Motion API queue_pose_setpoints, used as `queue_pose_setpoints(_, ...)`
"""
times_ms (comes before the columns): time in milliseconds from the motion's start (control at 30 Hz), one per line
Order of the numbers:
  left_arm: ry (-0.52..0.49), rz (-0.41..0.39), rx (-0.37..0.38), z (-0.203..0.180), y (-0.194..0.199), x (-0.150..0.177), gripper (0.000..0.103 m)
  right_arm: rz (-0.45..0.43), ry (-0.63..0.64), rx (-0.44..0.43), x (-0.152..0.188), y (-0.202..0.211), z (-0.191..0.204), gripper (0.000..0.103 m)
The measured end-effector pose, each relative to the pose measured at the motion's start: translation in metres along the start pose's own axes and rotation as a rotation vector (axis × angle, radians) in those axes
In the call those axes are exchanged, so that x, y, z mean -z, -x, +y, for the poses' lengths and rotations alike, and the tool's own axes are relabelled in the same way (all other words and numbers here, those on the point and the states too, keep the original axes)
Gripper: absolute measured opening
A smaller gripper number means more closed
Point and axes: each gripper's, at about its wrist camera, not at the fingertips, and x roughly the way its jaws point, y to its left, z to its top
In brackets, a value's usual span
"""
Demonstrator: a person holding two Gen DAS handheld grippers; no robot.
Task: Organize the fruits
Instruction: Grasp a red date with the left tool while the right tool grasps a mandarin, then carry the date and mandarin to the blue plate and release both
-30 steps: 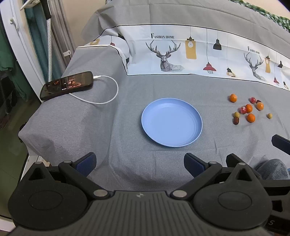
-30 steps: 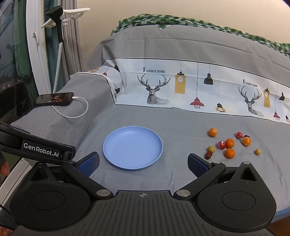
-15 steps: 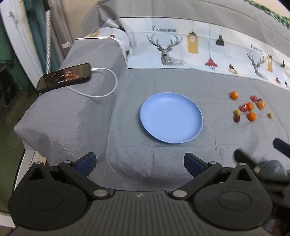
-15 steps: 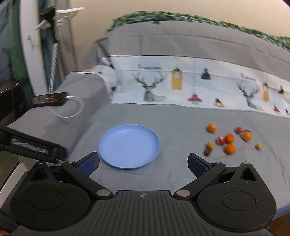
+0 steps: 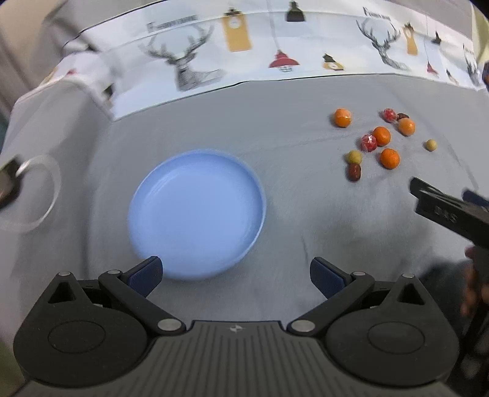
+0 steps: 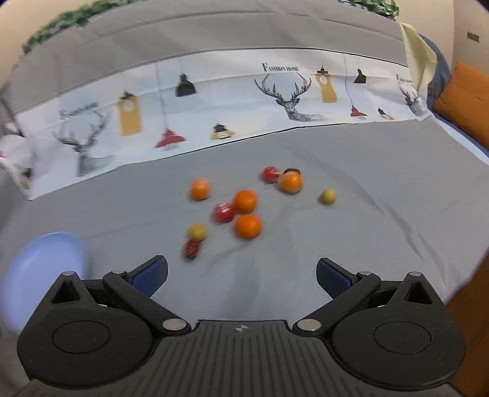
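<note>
Looks like a home to me, a bedroom or living room, not a lab. I'm working over a soft surface under a grey bedsheet [image 6: 351, 171] that creases and sags like bedding. It has a white printed band [image 6: 214, 116] with deer heads, hanging lamps and the words "Fashion home". An orange cushion [image 6: 464, 100] sits at the far right edge, and a green checked blanket [image 6: 61, 24] lies along the top. Behind them is a plain cream wall [image 6: 470, 18]. No benches, racks or lab fixtures that I can make out.
</note>
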Motion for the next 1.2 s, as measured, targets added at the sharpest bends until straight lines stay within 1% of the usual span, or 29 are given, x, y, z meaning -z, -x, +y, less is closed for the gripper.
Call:
queue_pose_setpoints(33, -0.013, 0.009, -0.005, -0.009, -0.010, -0.008, 0.103, 0.019, 0.014, -0.022, -0.004, -0.020, -0.004, 0.102)
queue_pose_setpoints(67, -0.019, 0.010, 0.006, -0.014, -0.018, -0.014, 0.103, 0.045, 0.035, -0.033, -0.008, -0.041, -0.008, 0.102)
queue_pose_setpoints(200, -0.021, 0.009, 0.041, -0.038, -0.051, -0.037, 0.103, 0.096, 0.050, -0.028, -0.018, -0.118, -0.014, 0.102)
queue_pose_setpoints(267, -0.033, 0.007, 0.068, -0.052, -0.071, -0.050, 0.103, 0.120, 0.036, -0.064, -0.019, -0.150, -0.014, 0.102)
queue_pose_setpoints(300, -0.040, -0.003, 0.085, -0.060, -0.080, -0.055, 0.103, 0.118, 0.041, -0.078, -0.016, -0.162, -0.015, 0.102)
queue_pose_setpoints(333, -0.046, -0.012, 0.092, -0.068, -0.089, -0.058, 0.103, 0.114, 0.063, -0.065, -0.012, -0.173, -0.015, 0.102)
queue_pose_setpoints(367, -0.055, -0.016, 0.097, -0.076, -0.098, -0.062, 0.103, 0.097, 0.104, -0.062, -0.008, -0.177, -0.017, 0.102)
queue_pose_setpoints(400, -0.067, -0.016, 0.105, -0.086, -0.108, -0.066, 0.103, 0.069, 0.137, -0.063, -0.007, -0.176, -0.017, 0.099)
queue_pose_setpoints(433, -0.080, -0.013, 0.115, -0.096, -0.119, -0.070, 0.103, 0.064, 0.149, -0.043, -0.009, -0.175, -0.017, 0.094)
queue_pose_setpoints(467, -0.091, -0.013, 0.122, -0.106, -0.129, -0.074, 0.103, 0.042, 0.153, -0.021, -0.010, -0.173, -0.020, 0.079)
queue_pose_setpoints(500, -0.103, -0.020, 0.128, -0.115, -0.138, -0.077, 0.103, 0.032, 0.135, -0.013, -0.011, -0.173, -0.026, 0.054)
queue_pose_setpoints(533, -0.118, -0.029, 0.136, -0.125, -0.146, -0.080, 0.102, 0.025, 0.105, -0.011, -0.012, -0.173, -0.035, 0.040)
queue_pose_setpoints(567, -0.132, -0.037, 0.141, -0.133, -0.152, -0.082, 0.102, 0.017, 0.088, 0.007, -0.013, -0.174, -0.042, 0.036)
queue_pose_setpoints(600, -0.147, -0.046, 0.145, -0.142, -0.159, -0.084, 0.102, 0.018, 0.070, 0.011, -0.013, -0.175, -0.048, 0.036)
queue_pose_setpoints(667, -0.162, -0.074, 0.148, -0.152, -0.166, -0.087, 0.097, 0.029, 0.006, -0.009, -0.015, -0.176, -0.062, 0.035)
queue_pose_setpoints(700, -0.168, -0.080, 0.148, -0.156, -0.169, -0.089, 0.084, 0.032, -0.005, 0.019, -0.016, -0.174, -0.068, 0.035)
queue_pose_setpoints(733, -0.176, -0.073, 0.163, -0.159, -0.172, -0.091, 0.063, 0.037, -0.017, 0.049, -0.016, -0.175, -0.072, 0.035)
queue_pose_setpoints(767, -0.182, -0.052, 0.191, -0.161, -0.176, -0.094, 0.052, 0.042, -0.038, 0.060, -0.015, -0.175, -0.077, 0.036)
queue_pose_setpoints(800, -0.169, -0.051, 0.226, -0.160, -0.177, -0.095, 0.036, 0.048, -0.059, 0.055, -0.016, -0.176, -0.080, 0.036)
queue_pose_setpoints(833, -0.166, -0.060, 0.240, -0.161, -0.175, -0.096, 0.022, 0.050, -0.060, 0.056, -0.015, -0.175, -0.082, 0.036)
queue_pose_setpoints(900, -0.184, -0.044, 0.250, -0.162, -0.173, -0.098, 0.022, 0.057, -0.037, 0.071, -0.016, -0.174, -0.079, 0.035)
queue_pose_setpoints(967, -0.182, -0.048, 0.246, -0.159, -0.165, -0.097, 0.022, 0.054, -0.052, 0.067, -0.019, -0.169, -0.080, 0.035)
queue_pose_setpoints(1000, -0.184, -0.051, 0.242, -0.156, -0.159, -0.095, 0.022, 0.033, -0.066, 0.074, -0.021, -0.165, -0.082, 0.035)
queue_pose_setpoints(1100, -0.171, -0.063, 0.233, -0.138, -0.131, -0.090, 0.022, -0.073, -0.091, 0.117, -0.028, -0.140, -0.087, 0.035)
queue_pose_setpoints(1133, -0.164, -0.070, 0.227, -0.131, -0.120, -0.087, 0.022, -0.097, -0.098, 0.126, -0.030, -0.129, -0.087, 0.035)
queue_pose_setpoints(1200, -0.147, -0.077, 0.213, -0.116, -0.097, -0.081, 0.022, -0.119, -0.127, 0.113, -0.033, -0.105, -0.088, 0.035)
